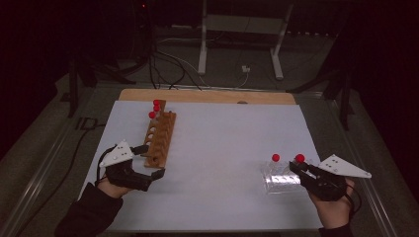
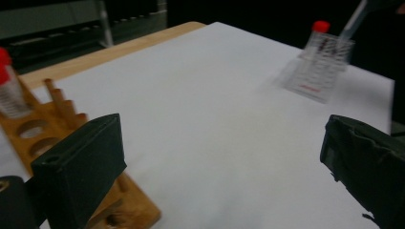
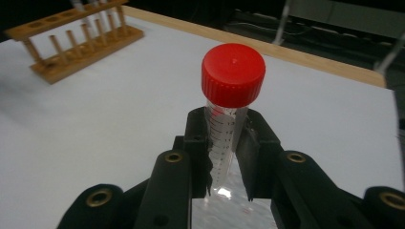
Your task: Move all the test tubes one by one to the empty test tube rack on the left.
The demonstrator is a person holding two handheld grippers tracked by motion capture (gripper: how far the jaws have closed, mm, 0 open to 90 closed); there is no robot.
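Between right gripper (image 3: 228, 157) jaws: 1 red-capped tube (image 3: 229, 114), pinched, lifting from clear rack (image 1: 279, 178).
Next, judged: carrying to wooden rack (image 1: 160, 136); left gripper (image 1: 150, 160) spread.

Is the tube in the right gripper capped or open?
Capped. A red screw cap sits on top of the clear tube, which the right gripper clamps upright between its jaws above the clear rack.
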